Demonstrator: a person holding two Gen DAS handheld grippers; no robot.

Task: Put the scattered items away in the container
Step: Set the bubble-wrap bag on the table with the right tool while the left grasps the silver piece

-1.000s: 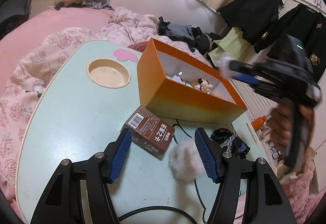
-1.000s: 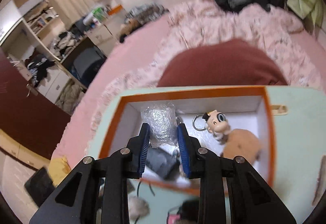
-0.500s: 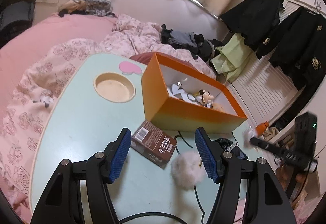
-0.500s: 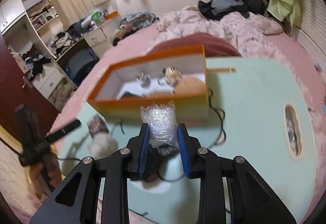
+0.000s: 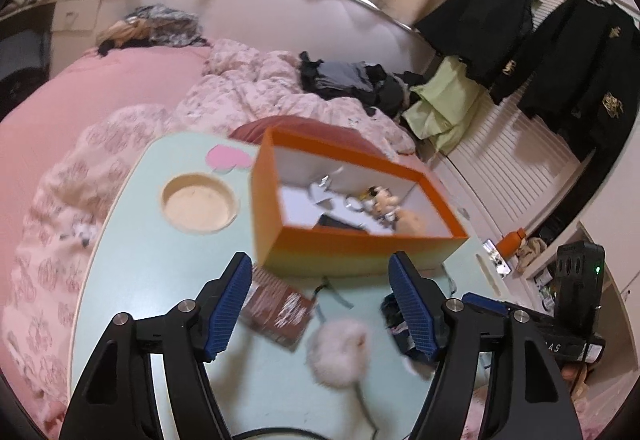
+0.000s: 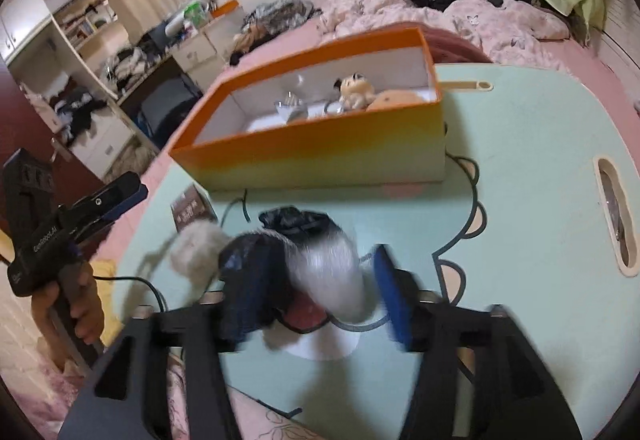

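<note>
Orange box (image 5: 360,244) sits beyond the opening right claw (image 6: 308,280).

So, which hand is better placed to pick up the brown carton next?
Left, probably. The left tool, jaws opening and empty, points at the brown carton just ahead. The right tool is opening too, but a blurred whitish bundle sits between its jaws, and the carton lies off to its side.

Orange box (image 5: 360,252) (white inside), mint table (image 5: 160,264), rose-print pink quilt (image 5: 60,240), brown carton (image 5: 276,308)
</note>
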